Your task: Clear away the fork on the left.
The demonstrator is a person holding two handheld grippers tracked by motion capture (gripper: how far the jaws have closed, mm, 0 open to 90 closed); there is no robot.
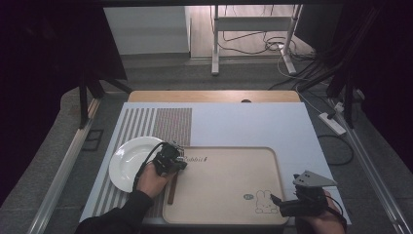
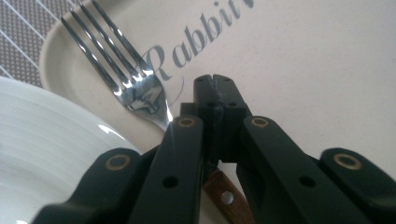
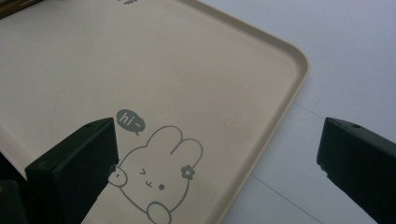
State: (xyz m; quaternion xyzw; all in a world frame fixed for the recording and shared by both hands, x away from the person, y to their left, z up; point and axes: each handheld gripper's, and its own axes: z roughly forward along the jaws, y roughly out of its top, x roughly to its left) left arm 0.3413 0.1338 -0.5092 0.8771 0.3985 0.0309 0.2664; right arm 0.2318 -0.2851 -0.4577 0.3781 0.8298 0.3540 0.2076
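A fork (image 2: 122,70) with steel tines and a brown wooden handle (image 1: 172,188) lies over the near left corner of a beige tray (image 1: 229,195). The tray carries the word "Rabbit" and a rabbit drawing (image 3: 156,182). My left gripper (image 2: 217,93) is shut on the fork's neck, with the tines sticking out ahead and the handle (image 2: 227,198) trailing under the jaws. In the high view the left gripper (image 1: 176,159) sits at the tray's left rim beside a white plate (image 1: 127,163). My right gripper (image 3: 217,158) stands wide open over the tray's near right corner, holding nothing.
The white plate (image 2: 42,149) rests on a striped placemat (image 1: 146,124) left of the tray. A pale blue mat (image 1: 253,124) covers the table behind and to the right of the tray. Cables and a power strip (image 1: 332,123) lie on the floor at right.
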